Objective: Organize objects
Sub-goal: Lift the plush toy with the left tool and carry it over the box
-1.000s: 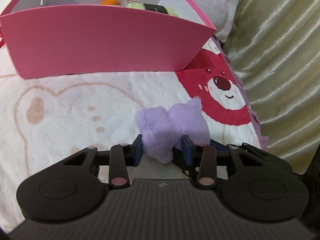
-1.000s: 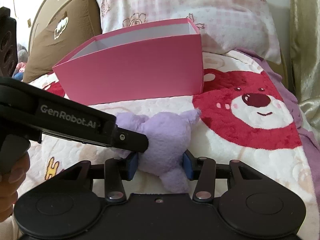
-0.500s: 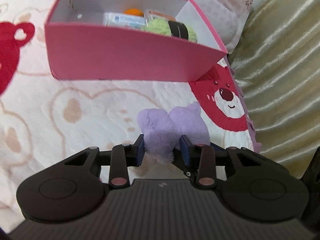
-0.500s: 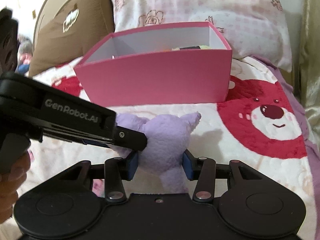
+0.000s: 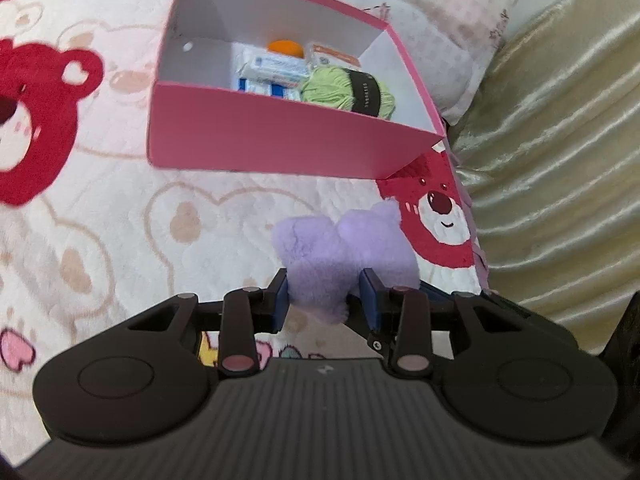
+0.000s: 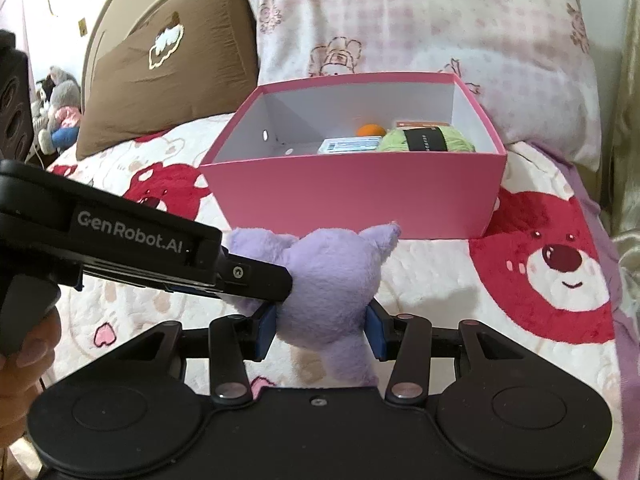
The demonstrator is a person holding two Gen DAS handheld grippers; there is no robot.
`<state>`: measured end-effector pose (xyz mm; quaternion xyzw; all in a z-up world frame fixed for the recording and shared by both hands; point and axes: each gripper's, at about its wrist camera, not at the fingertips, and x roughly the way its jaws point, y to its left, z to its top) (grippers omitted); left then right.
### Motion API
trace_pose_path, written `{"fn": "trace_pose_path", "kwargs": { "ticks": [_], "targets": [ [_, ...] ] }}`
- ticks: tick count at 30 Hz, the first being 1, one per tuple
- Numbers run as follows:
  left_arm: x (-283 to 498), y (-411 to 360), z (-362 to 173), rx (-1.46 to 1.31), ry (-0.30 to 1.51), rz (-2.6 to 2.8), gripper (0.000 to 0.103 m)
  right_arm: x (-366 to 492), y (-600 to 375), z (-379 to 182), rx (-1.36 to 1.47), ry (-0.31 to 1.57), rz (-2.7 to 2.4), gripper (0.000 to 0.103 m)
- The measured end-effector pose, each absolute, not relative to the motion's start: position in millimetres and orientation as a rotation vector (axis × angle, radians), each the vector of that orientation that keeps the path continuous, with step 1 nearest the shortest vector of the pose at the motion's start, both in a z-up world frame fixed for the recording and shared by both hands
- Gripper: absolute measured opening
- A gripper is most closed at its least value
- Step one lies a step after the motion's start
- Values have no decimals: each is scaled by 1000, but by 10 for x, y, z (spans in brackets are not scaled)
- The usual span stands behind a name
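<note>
Partly hidden, purple plush (image 6: 328, 292) squeezed between both tongs (image 5: 325, 300) (image 6: 320, 330).

A bed (image 6: 440, 288) with a bear-print blanket (image 5: 100, 240) carries a pink box (image 6: 360, 196), a brown pillow (image 6: 172, 80) and a pink-checked pillow (image 6: 440, 20).

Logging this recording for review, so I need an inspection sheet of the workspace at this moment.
Surface: bed blanket with red bear prints.
Job's things: purple plush toy held above the blanket; pink box open, holding green yarn, an orange ball and white packets.
Clutter: nothing seen.
Grippers: left gripper and right gripper both shut on the toy.
Cables: nothing seen.
Surroundings: brown pillow, pink checked pillow, curtain.
</note>
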<state>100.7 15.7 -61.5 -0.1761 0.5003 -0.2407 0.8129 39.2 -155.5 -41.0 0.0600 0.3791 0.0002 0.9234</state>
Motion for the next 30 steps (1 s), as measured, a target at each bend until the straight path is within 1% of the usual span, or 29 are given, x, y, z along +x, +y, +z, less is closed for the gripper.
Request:
{"fn": "trace_pose_path", "kwargs": {
  "ticks": [10,14,24,30],
  "targets": [
    [911,360,-508,-399,1075,-523,35,340,-1359,-282,101,796,13,51],
    [872,399,-380,-362,1039,-550,35,338,-1288,-175,86,787,7,51],
    [857,526,-103,-376,988,-574,35,341,-1187,102,25,755,10,51],
    [872,521,114,-374,893,-582,36,383,-1160,304,-24,692,-4,51]
  ]
}}
